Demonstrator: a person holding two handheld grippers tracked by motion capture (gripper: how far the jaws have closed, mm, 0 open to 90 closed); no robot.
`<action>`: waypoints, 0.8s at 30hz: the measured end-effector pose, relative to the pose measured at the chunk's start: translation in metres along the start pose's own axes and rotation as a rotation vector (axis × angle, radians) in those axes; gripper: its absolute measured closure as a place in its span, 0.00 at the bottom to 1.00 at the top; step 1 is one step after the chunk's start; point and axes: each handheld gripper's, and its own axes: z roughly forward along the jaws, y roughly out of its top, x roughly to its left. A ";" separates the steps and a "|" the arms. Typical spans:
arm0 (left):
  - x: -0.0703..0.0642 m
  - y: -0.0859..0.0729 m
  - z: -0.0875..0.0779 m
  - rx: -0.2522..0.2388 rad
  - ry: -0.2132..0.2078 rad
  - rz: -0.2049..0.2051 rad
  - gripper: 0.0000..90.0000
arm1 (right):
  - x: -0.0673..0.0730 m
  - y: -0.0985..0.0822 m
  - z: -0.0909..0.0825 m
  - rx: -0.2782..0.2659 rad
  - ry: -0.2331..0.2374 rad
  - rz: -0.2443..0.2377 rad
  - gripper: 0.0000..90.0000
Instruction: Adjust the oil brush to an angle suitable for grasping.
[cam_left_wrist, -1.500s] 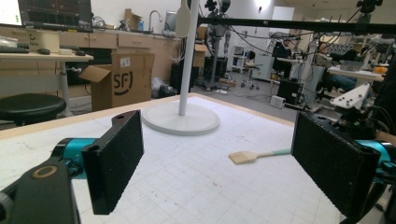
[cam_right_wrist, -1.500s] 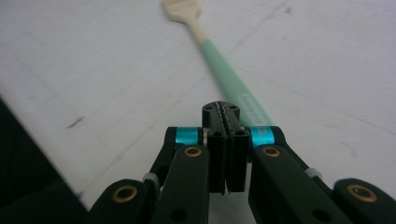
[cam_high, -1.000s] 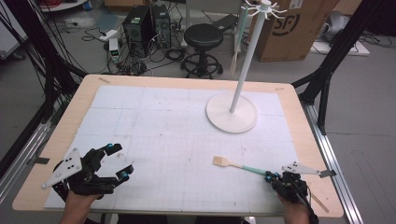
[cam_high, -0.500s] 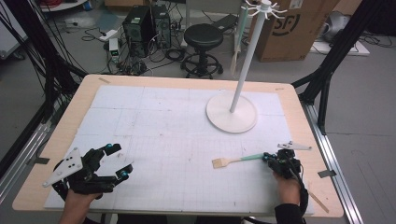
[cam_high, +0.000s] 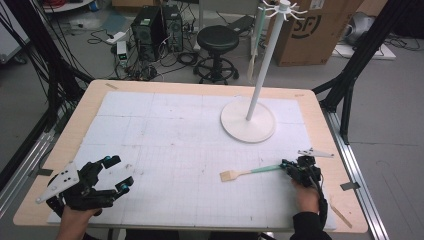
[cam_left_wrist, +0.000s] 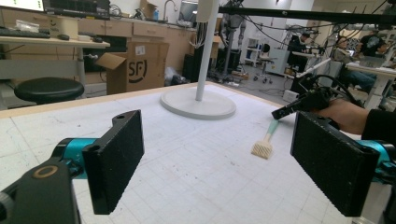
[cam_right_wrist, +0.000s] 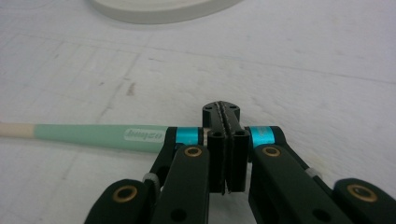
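Right tongs (cam_high: 286, 165) low, clamped on brush (cam_high: 245, 173) handle, left tongs (cam_high: 116, 174) wide apart

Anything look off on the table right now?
Nothing stands out. The brush lies flat on the mat, unbroken, its green handle at the shut right gripper. The white stand is upright. The left gripper rests open.

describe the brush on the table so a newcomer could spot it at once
Start at the white stand's round base on the white mat. Nearer the person and slightly right lies the brush, handle end at the right hand-held gripper. Mint-green handle, pale wooden neck, flat tan head.
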 end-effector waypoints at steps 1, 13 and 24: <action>0.000 -0.001 0.000 -0.003 0.000 -0.002 0.20 | 0.005 0.001 0.002 0.003 0.011 -0.002 0.99; 0.003 -0.002 -0.004 -0.003 0.009 -0.002 0.20 | 0.061 0.011 0.026 0.024 0.116 -0.074 0.99; 0.004 -0.002 -0.001 0.001 0.007 -0.002 0.20 | 0.111 0.013 0.039 0.046 0.209 -0.139 0.99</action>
